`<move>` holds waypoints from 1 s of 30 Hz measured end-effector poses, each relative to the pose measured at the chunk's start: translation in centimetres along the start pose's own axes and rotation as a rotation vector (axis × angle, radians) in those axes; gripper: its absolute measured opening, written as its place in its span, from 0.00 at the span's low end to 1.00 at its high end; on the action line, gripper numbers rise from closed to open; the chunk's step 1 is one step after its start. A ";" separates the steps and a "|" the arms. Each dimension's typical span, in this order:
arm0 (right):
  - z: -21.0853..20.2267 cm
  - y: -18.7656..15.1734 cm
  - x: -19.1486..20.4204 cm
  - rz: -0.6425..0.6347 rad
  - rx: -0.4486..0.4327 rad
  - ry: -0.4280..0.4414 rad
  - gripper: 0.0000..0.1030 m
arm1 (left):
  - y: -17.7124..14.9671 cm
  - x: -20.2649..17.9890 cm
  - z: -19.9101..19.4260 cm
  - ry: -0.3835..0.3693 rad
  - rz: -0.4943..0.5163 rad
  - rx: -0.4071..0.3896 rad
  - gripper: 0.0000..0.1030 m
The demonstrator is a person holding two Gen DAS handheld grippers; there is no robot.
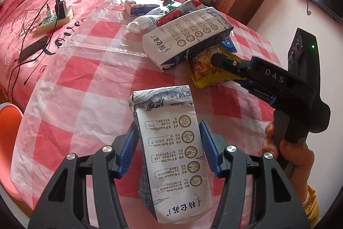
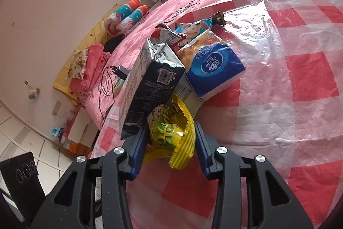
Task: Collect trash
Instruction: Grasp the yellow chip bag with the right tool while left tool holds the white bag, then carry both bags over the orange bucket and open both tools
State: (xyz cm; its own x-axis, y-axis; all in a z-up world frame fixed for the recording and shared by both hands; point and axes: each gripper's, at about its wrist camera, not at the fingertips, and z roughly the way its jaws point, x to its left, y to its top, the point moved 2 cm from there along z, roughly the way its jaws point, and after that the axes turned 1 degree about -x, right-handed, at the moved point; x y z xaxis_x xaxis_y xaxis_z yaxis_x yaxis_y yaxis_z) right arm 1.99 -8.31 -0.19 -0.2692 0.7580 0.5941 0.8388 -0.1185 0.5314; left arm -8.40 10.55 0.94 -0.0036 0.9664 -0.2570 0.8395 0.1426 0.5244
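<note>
The checked surface [image 1: 85, 87] carries a heap of trash at its far right. Near the left gripper [image 1: 169, 149], a flattened milk carton [image 1: 171, 156] lies between its wide fingers, long axis running straight away from them. The right gripper [image 2: 169, 151] straddles a yellow snack bag [image 2: 171, 134], fingers open, not yet pinching.

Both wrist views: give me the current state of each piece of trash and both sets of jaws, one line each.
Left gripper: jaws around the near milk carton, pads not clearly pressing.
Near milk carton: flattened, lying apart from the pile.
Second milk carton: tilted, propped on the pile.
Right gripper: jaws open, straddling the yellow snack bag.
Yellow snack bag: torn open, crumpled.
Tissue pack: lying in the pile.
</note>
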 end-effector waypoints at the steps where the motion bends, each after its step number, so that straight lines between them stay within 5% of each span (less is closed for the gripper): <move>1: 0.0 0.0 0.1 -0.001 -0.001 -0.004 0.42 | 0.0 0.1 0.0 -0.001 0.000 -0.002 0.56; 14: -0.5 -1.3 2.4 -0.136 -0.049 -0.090 0.29 | -0.1 1.7 -0.3 -0.052 -0.026 -0.036 0.56; 30: -4.3 -3.2 5.0 -0.252 -0.150 -0.214 0.26 | -0.4 4.1 -1.9 -0.091 -0.076 -0.095 0.56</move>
State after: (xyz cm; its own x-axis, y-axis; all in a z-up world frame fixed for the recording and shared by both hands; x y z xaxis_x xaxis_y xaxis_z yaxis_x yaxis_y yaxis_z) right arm -4.13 -6.87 3.68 -0.3401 0.8905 0.3021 0.6759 0.0081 0.7370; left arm -9.75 14.85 1.19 -0.0123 0.9291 -0.3697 0.7832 0.2388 0.5740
